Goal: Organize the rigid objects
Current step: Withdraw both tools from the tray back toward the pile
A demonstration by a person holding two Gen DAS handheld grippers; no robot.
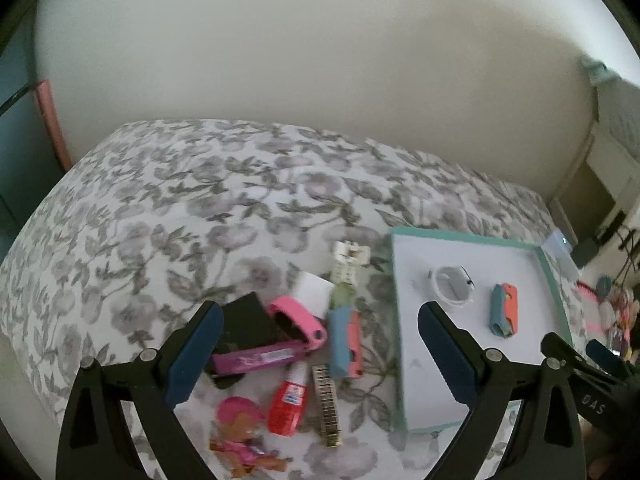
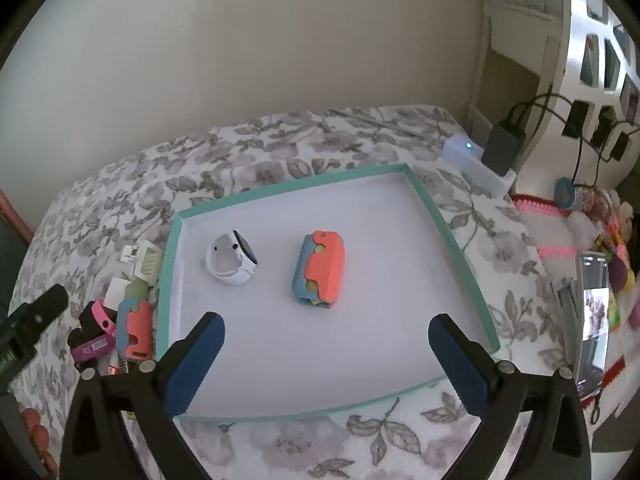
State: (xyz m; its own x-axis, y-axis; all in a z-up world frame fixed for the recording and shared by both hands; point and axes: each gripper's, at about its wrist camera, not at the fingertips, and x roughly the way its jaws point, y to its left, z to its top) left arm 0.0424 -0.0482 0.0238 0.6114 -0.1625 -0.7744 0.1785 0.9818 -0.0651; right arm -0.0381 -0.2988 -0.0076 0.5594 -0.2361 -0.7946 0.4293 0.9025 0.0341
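White letters "DAS" stand on the black body of the right gripper (image 1: pixel 592 364) in the left wrist view. The labels on the red bottle (image 1: pixel 286 400) and purple case (image 1: pixel 256 358) are too blurred to read.

Both wrist views angled steeply down, close over the bed, sharing the teal tray (image 1: pixel 554 280) (image 2: pixel 452 236)

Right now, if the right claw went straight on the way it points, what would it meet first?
Probably the bare white floor of the teal-rimmed tray, just short of the orange-and-blue block. The right claw is open and empty; depth is unclear.
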